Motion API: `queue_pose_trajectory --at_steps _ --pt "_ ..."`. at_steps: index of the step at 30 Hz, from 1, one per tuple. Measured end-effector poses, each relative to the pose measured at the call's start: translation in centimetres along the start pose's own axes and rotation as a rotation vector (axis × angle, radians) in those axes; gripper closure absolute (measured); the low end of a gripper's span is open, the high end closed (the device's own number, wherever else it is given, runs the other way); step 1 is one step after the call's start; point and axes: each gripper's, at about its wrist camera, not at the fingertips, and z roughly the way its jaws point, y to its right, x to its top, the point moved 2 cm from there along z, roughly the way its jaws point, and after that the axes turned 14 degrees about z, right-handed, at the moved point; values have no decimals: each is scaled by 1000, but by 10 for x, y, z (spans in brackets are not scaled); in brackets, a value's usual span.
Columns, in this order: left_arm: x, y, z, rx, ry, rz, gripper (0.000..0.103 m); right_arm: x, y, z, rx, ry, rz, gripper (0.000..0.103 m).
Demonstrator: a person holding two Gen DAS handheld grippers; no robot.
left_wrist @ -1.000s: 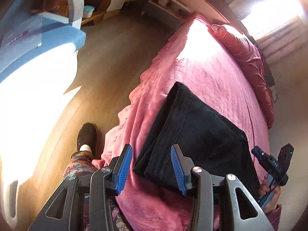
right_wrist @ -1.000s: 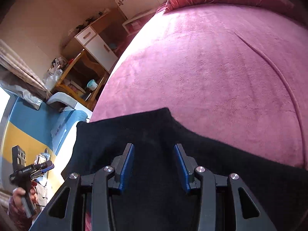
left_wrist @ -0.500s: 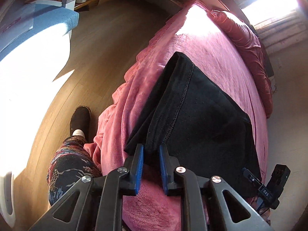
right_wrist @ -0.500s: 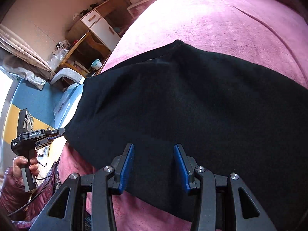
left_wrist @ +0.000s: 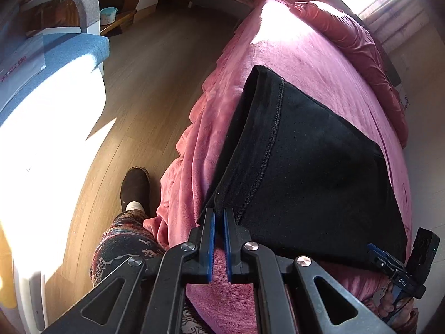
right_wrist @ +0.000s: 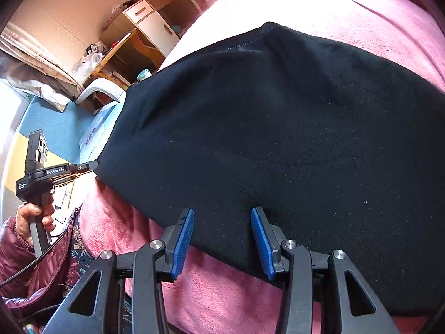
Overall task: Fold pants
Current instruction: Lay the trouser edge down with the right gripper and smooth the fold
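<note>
The black pants lie folded flat on the pink bedspread. My left gripper is shut on the near left corner of the pants at the bed's edge. In the right wrist view the pants fill most of the frame. My right gripper is open, its blue pads over the near edge of the pants, holding nothing. The left gripper also shows in the right wrist view, pinching the pants' corner. The right gripper shows at the lower right of the left wrist view.
A wooden floor runs left of the bed. My foot in a dark slipper stands by the bed's edge. A blue and white chair is at left. A pink pillow lies at the bed's head. A wooden desk stands beyond.
My left gripper closed from open onto the pants' near left corner. The right gripper drew back toward the near edge of the pants, still open.
</note>
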Motion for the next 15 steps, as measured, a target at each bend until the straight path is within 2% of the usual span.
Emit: queue_pose_trajectory --at_steps 4,5,6,9,10,11,13,15 --pt "2 5 -6 55 -7 31 93 -1 9 3 18 3 25 58" --pt "3 8 -9 87 -2 45 84 -2 9 2 18 8 22 58" --pt "6 10 -16 133 7 53 79 -2 9 2 20 12 22 58" --pt "17 12 -36 218 62 37 76 -2 8 1 31 21 37 58" --pt "19 15 -43 224 92 40 76 -2 11 0 37 24 44 58" --pt "22 20 -49 206 121 45 76 -2 12 -1 42 26 51 58" --pt "26 36 -55 115 163 63 75 -2 16 -5 51 30 61 58" --pt "27 60 -52 47 174 113 75 0 17 -11 65 40 79 59"
